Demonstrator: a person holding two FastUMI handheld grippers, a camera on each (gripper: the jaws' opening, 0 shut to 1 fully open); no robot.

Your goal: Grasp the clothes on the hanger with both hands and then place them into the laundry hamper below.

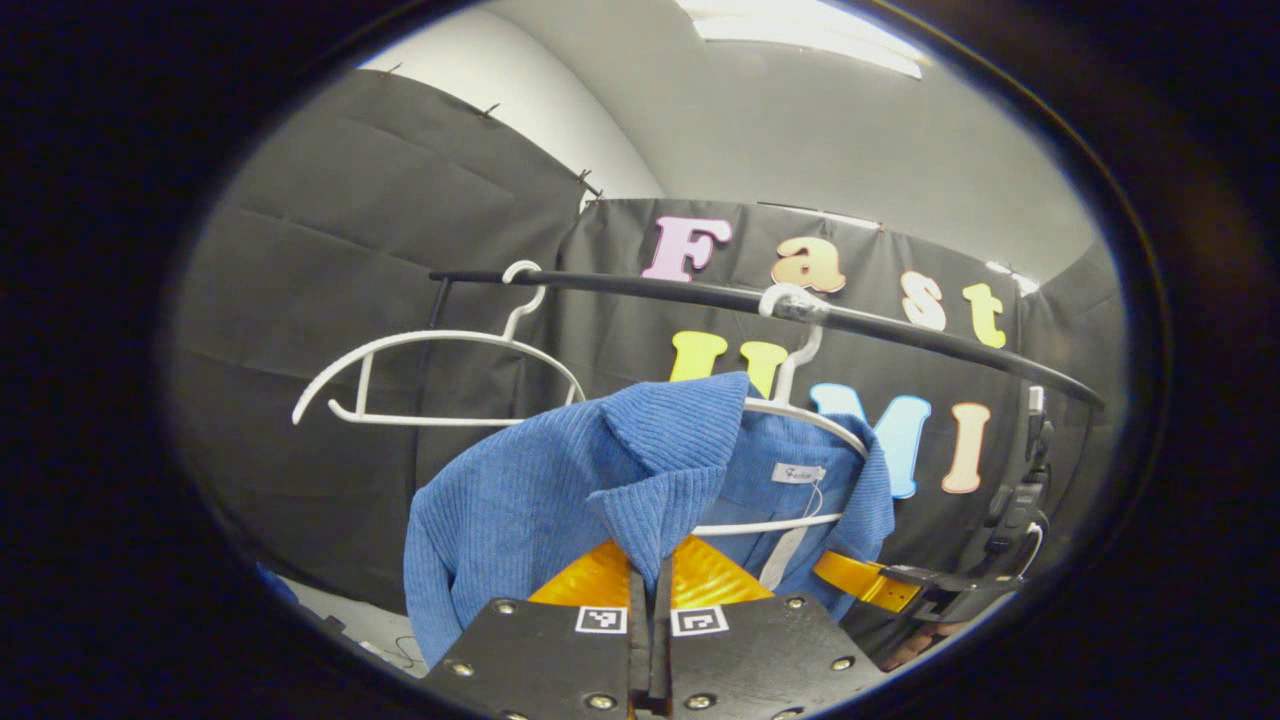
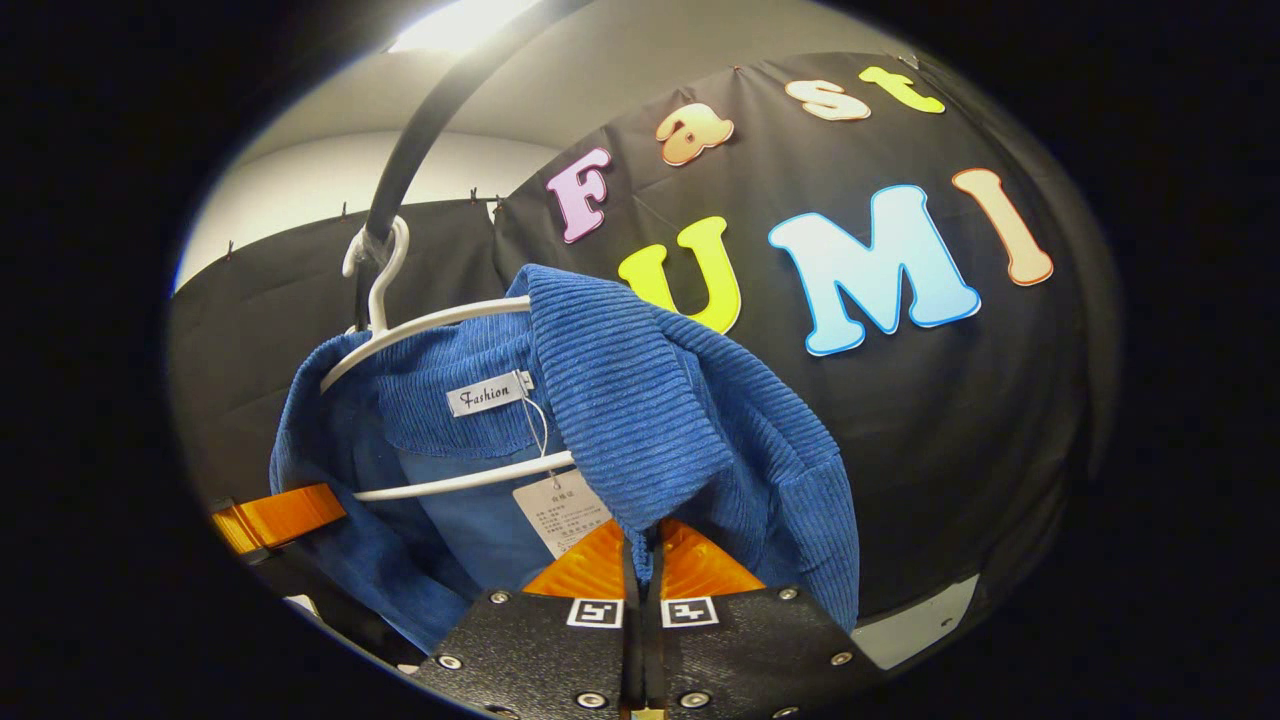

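Note:
A blue ribbed shirt (image 1: 560, 490) hangs on a white hanger (image 1: 800, 410) hooked over a black rail (image 1: 900, 330). My left gripper (image 1: 650, 590) is shut on the shirt's collar fold, its orange fingers (image 1: 590, 580) pinching the cloth. Farther right in the left gripper view the right gripper (image 1: 870, 580) reaches the shirt's other side. In the right gripper view the shirt (image 2: 640, 420) drapes over the hanger (image 2: 440, 320), a paper tag (image 2: 560, 510) dangling inside. My right gripper (image 2: 645, 560) is shut on the shirt's shoulder cloth. The left gripper's orange finger (image 2: 280, 515) shows at the left.
A second, bare white hanger (image 1: 440, 370) hangs on the rail to the left of the shirt. A person's hand (image 1: 915, 645) holds the right gripper at the lower right of the left gripper view. The black cloth wall stands close behind the rail.

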